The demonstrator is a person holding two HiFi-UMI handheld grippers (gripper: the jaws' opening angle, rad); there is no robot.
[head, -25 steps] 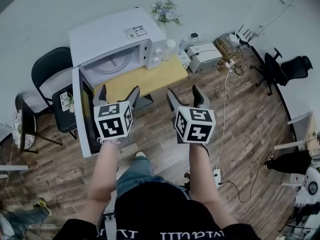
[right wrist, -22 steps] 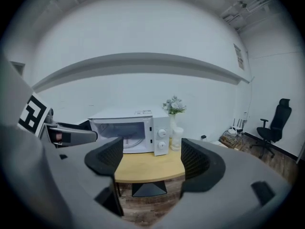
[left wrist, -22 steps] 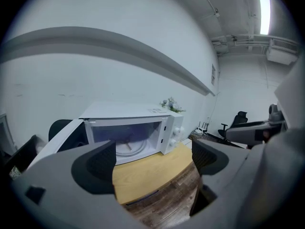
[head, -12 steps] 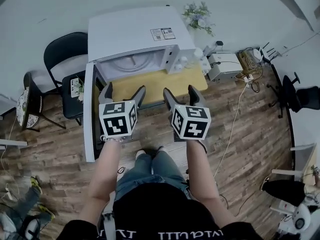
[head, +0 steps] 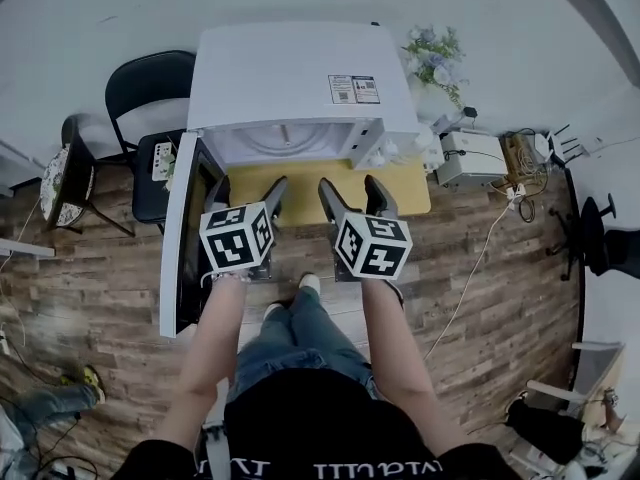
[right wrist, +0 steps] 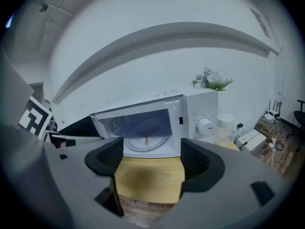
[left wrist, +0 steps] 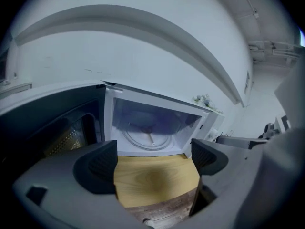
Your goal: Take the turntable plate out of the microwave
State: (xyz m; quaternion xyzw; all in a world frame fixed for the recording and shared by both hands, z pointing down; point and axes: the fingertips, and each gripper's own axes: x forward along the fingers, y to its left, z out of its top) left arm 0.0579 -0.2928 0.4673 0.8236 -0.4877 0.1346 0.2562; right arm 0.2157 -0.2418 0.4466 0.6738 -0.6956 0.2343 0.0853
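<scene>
Head view: plate (head: pixel 290 149) beyond open jaws.

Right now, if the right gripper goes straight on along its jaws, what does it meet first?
Probably the open microwave: the right gripper, jaws apart and empty, points over the wooden table at the cavity where the turntable plate lies. Nothing shows in between, though depth is unclear.

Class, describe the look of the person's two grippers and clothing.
The left gripper and right gripper each have two dark grey jaws and a white cube with black square markers. The person wears a black short-sleeved top and blue jeans.
</scene>
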